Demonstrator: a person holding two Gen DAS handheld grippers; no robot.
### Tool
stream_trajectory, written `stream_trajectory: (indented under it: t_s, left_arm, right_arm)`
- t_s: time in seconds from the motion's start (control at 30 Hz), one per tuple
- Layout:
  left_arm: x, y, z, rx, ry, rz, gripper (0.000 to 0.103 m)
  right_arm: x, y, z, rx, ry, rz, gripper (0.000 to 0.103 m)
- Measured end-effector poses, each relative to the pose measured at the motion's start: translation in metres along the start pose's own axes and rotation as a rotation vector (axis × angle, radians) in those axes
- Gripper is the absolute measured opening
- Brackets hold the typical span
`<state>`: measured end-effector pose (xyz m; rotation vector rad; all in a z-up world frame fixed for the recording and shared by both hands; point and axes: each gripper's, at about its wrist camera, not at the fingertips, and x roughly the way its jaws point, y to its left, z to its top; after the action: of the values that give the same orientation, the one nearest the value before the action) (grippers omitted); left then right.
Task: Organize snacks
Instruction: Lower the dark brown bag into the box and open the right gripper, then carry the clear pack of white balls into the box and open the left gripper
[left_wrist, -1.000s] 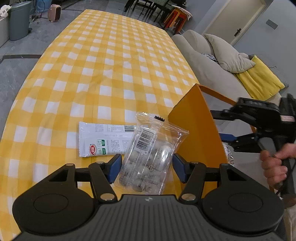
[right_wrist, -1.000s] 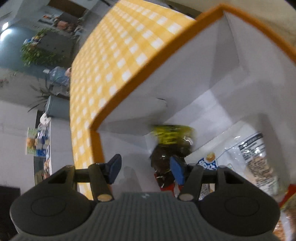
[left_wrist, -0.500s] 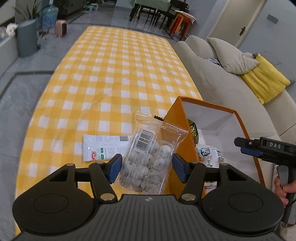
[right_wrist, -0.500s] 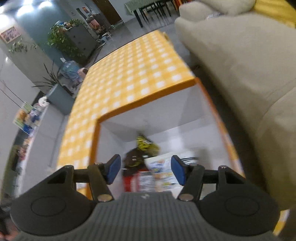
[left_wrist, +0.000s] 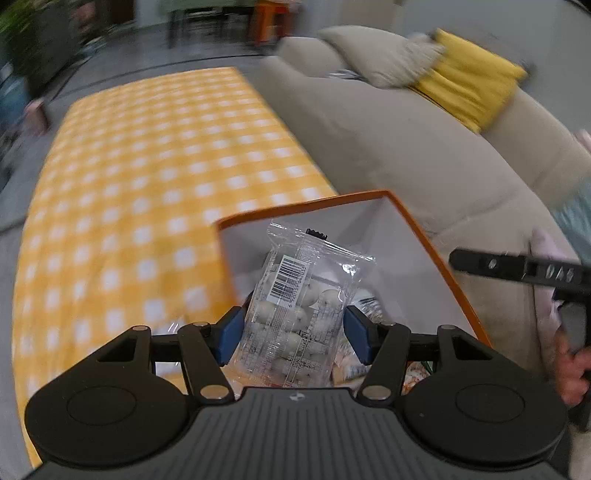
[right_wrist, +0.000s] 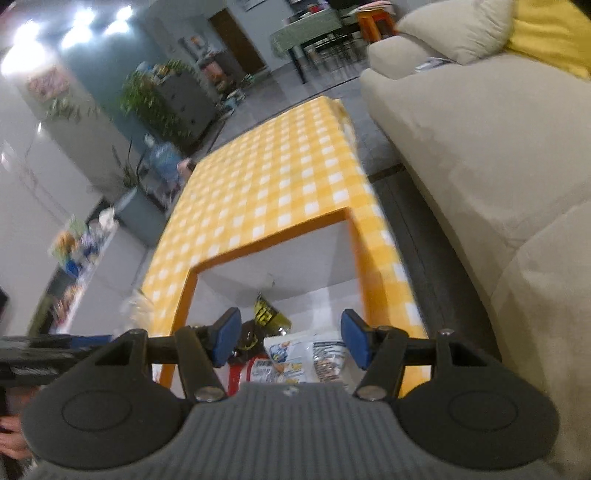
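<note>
Left wrist view: my left gripper (left_wrist: 293, 334) is clamped on a clear snack packet (left_wrist: 295, 306), its blue pads (left_wrist: 231, 332) pressing the packet's lower sides, with the sealed top and barcode standing up past the tips. The packet hangs over the open mouth of the orange box (left_wrist: 436, 258), which sits on the yellow checked tablecloth (left_wrist: 147, 184) at the edge nearest the beige sofa (left_wrist: 406, 147). I judge the packet light, crinkly and slick, with loose round pieces inside that shift, so a hold across the filled middle seems safer to me than one on the thin seal, and a hard squeeze might crush the contents. In the right wrist view my right gripper (right_wrist: 290, 339) stands moderately wide with nothing between its pads, looking down into the same box, where a dark bag with a yellow top (right_wrist: 264, 317) and a white printed bag (right_wrist: 306, 358) already lie on the bottom. To me the packet looks ready to drop in beside them.
</note>
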<state>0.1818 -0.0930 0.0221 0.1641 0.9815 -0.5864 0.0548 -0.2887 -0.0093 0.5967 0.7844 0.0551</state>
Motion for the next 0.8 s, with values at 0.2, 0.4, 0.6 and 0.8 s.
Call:
stream_trajectory:
  t_s: [0.2,0.4,0.6,0.8]
  left_arm:
    - [0.057,-0.035,0.028,0.239,0.061,-0.022,0.068]
    - [0.111,-0.066,0.04,0.46,0.154,-0.081,0.064]
    - [0.146,-0.084,0.045,0.62,0.207,-0.099,0.062]
    - [0.154,-0.091,0.036,0.748,0.237,-0.034,0.073]
  right_arm:
    - [-0.005,-0.041,0.009,0.072,-0.022,-0.072,0.06]
    - [0.014,-0.053,0.01,0.029,0.027,-0.181,0.06]
    - [0.021,-0.066,0.01,0.082,0.023,-0.179,0.06]
    - [0.031,-0.074,0.009,0.074,0.037,-0.238,0.06]
